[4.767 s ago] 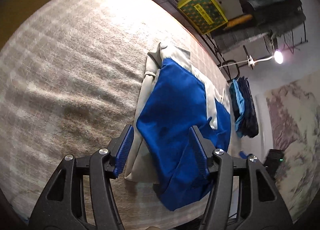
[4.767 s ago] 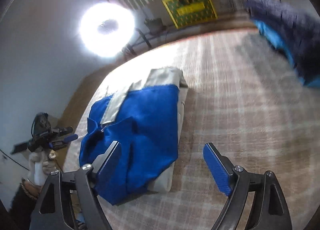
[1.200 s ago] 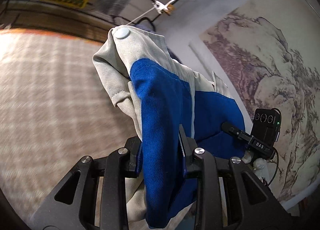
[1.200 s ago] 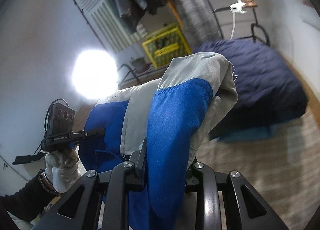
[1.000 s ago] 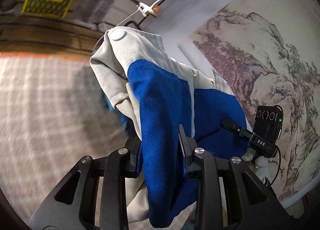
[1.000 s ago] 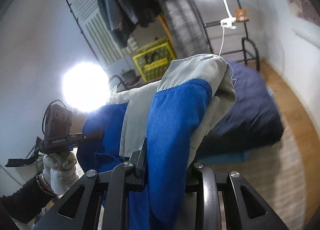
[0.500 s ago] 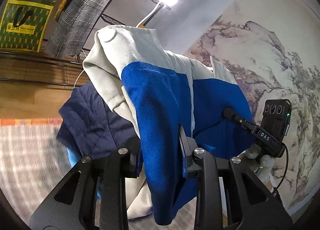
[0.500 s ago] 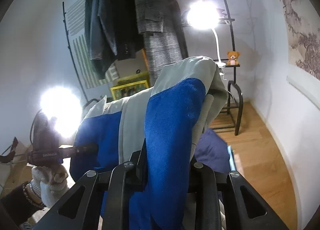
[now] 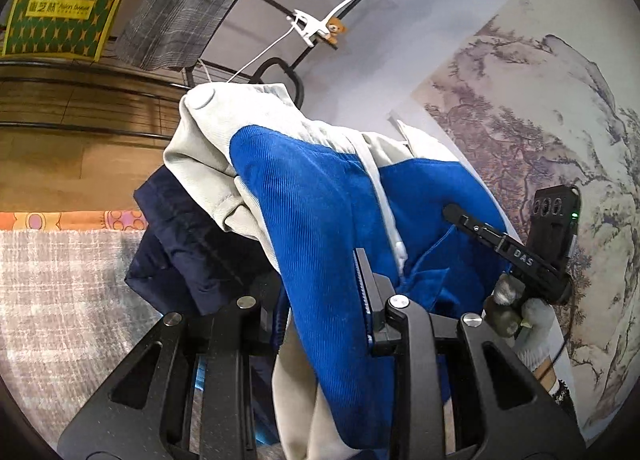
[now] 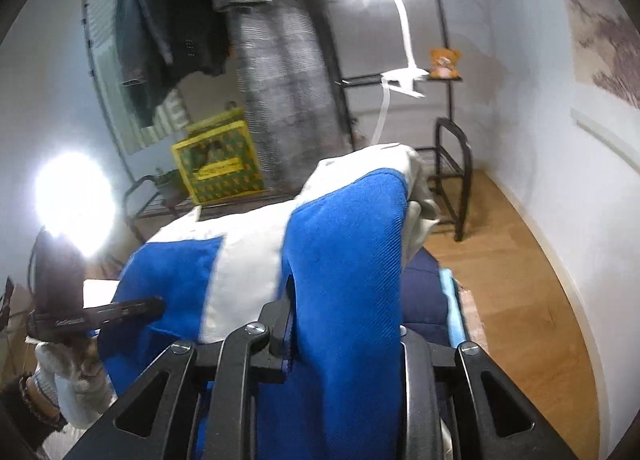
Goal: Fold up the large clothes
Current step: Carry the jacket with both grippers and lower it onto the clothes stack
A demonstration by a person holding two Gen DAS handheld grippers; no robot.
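Note:
A folded blue and beige garment [image 9: 320,220] is held up in the air between both grippers. My left gripper [image 9: 324,300] is shut on one end of it. My right gripper [image 10: 344,324] is shut on the other end of the garment [image 10: 344,244]. The cloth drapes over both sets of jaws and hides the fingertips. The right gripper also shows in the left wrist view [image 9: 516,256], and the left gripper in the right wrist view [image 10: 100,312], each in a white-gloved hand.
A dark navy folded garment [image 9: 188,256] lies on the checked grey surface [image 9: 60,280] just below the held garment; it also shows in the right wrist view [image 10: 424,292]. A clothes rack with hanging coats [image 10: 280,60], a yellow box [image 10: 220,164], lamps and wooden floor [image 10: 520,260] lie beyond.
Both grippers have carried the held garment on toward the navy pile; the views now tilt a little lower and the navy garment sits closer beneath.

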